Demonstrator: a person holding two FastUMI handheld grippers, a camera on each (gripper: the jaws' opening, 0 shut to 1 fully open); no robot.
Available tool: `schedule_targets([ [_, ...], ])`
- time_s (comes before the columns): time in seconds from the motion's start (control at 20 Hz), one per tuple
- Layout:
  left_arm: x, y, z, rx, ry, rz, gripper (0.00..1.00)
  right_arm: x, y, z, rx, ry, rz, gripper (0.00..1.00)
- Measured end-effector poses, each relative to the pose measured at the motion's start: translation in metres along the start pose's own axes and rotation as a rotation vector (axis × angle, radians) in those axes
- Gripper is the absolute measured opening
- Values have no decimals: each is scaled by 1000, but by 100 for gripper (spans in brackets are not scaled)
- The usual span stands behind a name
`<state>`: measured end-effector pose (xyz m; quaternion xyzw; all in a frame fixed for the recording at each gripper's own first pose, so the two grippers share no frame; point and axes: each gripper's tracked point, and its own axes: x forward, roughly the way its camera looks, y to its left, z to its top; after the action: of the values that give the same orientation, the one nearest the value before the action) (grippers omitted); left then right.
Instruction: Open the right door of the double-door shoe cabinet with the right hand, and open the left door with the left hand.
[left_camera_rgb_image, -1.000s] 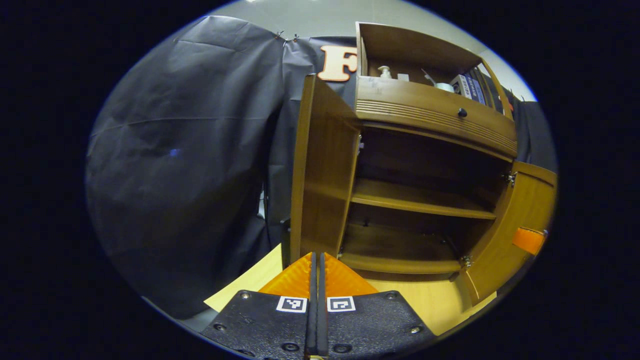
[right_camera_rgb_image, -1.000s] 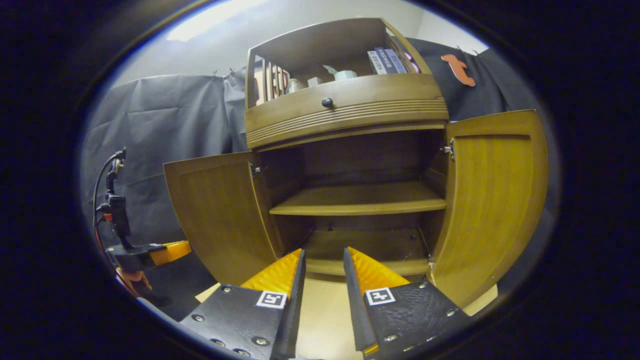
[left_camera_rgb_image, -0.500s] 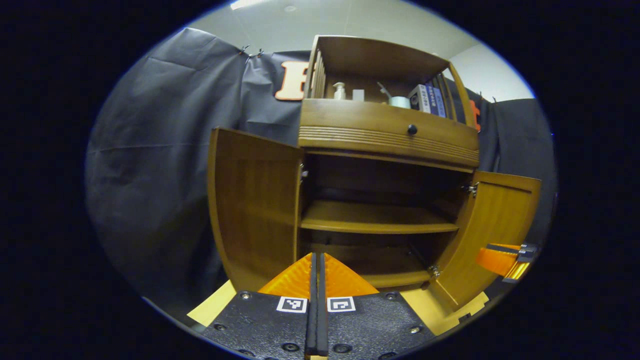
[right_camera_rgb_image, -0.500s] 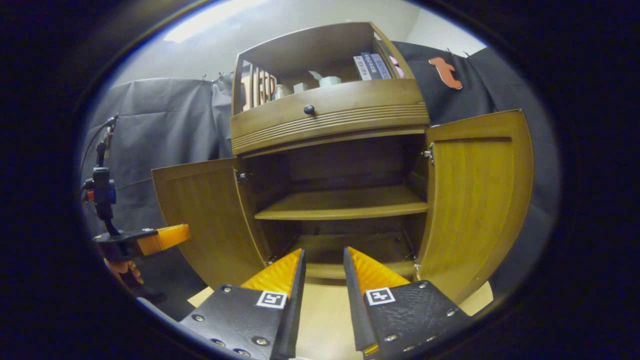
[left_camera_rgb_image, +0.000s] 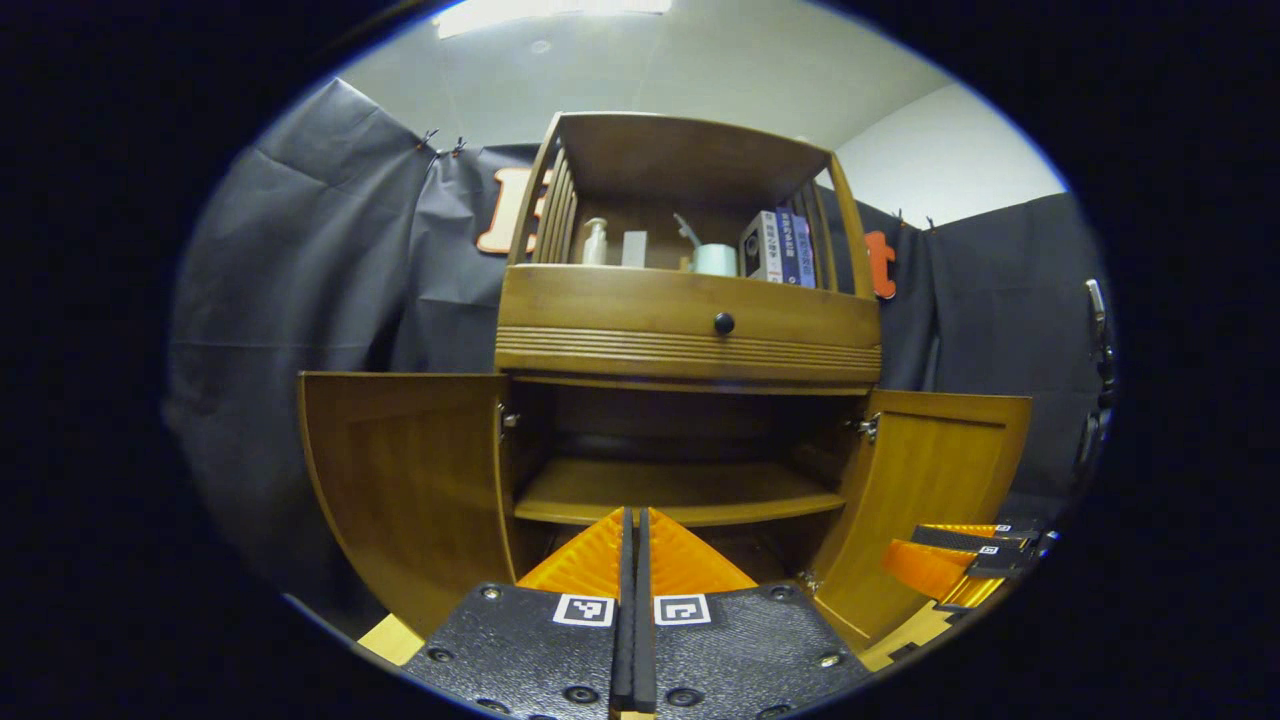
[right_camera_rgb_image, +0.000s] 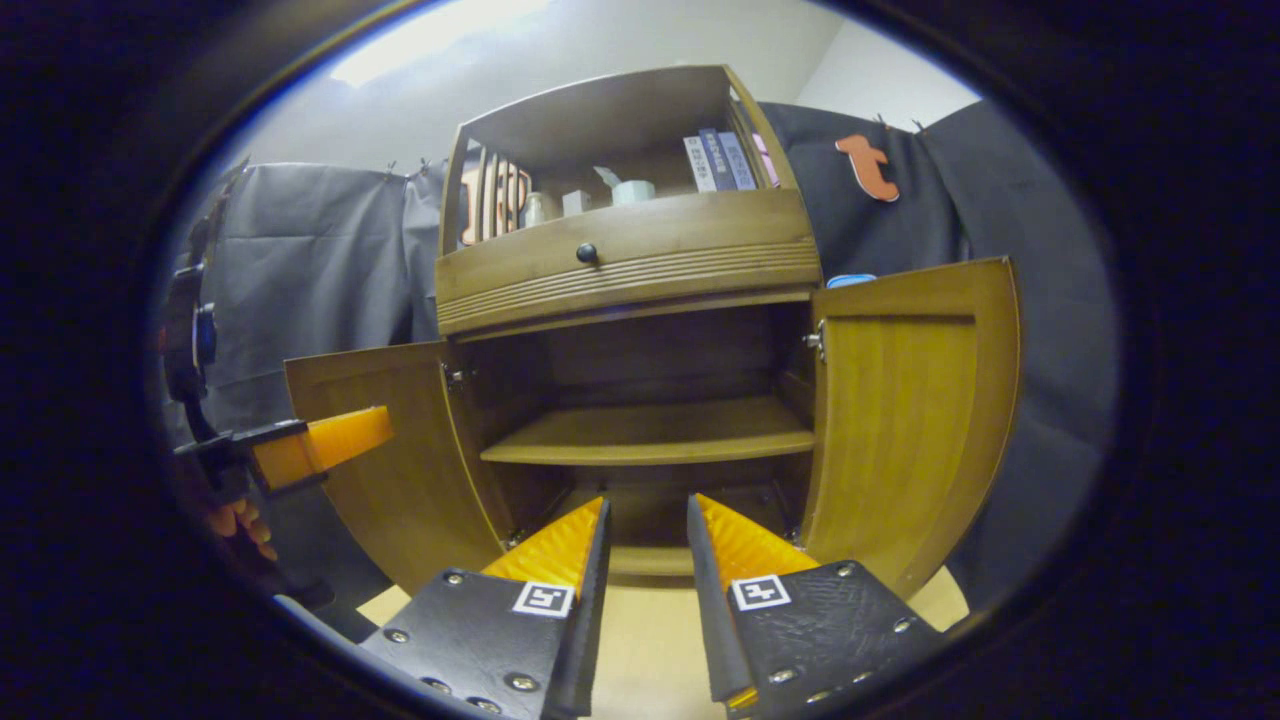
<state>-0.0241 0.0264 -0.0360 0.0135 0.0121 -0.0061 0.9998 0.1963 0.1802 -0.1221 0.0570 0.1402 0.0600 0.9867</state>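
The wooden shoe cabinet (left_camera_rgb_image: 690, 345) stands straight ahead with both lower doors swung wide. Its left door (left_camera_rgb_image: 400, 480) and right door (left_camera_rgb_image: 935, 480) hang outward, and the inner shelf (left_camera_rgb_image: 670, 495) is bare. My left gripper (left_camera_rgb_image: 632, 512) is shut with nothing between its orange fingers, a little back from the opening. In the right gripper view the left door (right_camera_rgb_image: 375, 490) and right door (right_camera_rgb_image: 910, 400) flank my right gripper (right_camera_rgb_image: 648, 500), which is open and holds nothing. The left gripper (right_camera_rgb_image: 368, 430) appears in front of the left door. The right gripper (left_camera_rgb_image: 915, 552) hovers by the right door.
Above the doors a drawer with a black knob (left_camera_rgb_image: 723, 323) is closed. The open top shelf holds a bottle (left_camera_rgb_image: 595, 240), a cup (left_camera_rgb_image: 714, 258) and books (left_camera_rgb_image: 780, 245). A pale board (right_camera_rgb_image: 650, 650) lies under the cabinet. Black cloth hangs on both sides.
The left gripper view has swung from the left door's edge to face the cabinet squarely and from farther back. The right gripper has drawn back a little. Both doors stay open.
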Motion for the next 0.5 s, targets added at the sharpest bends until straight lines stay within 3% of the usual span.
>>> schedule_targets([
  [0.25, 3, -21, 27, 20, -46, -28, 1, -7, 2, 42, -24, -92, -4, 44],
  [0.3, 3, -24, 29, 19, -50, -31, 0, -7, 3, 50, -24, -106, -2, 36],
  [0.5, 2, -34, 41, 19, -72, -39, 0, -9, 5, 71, -44, -160, -6, 36],
])
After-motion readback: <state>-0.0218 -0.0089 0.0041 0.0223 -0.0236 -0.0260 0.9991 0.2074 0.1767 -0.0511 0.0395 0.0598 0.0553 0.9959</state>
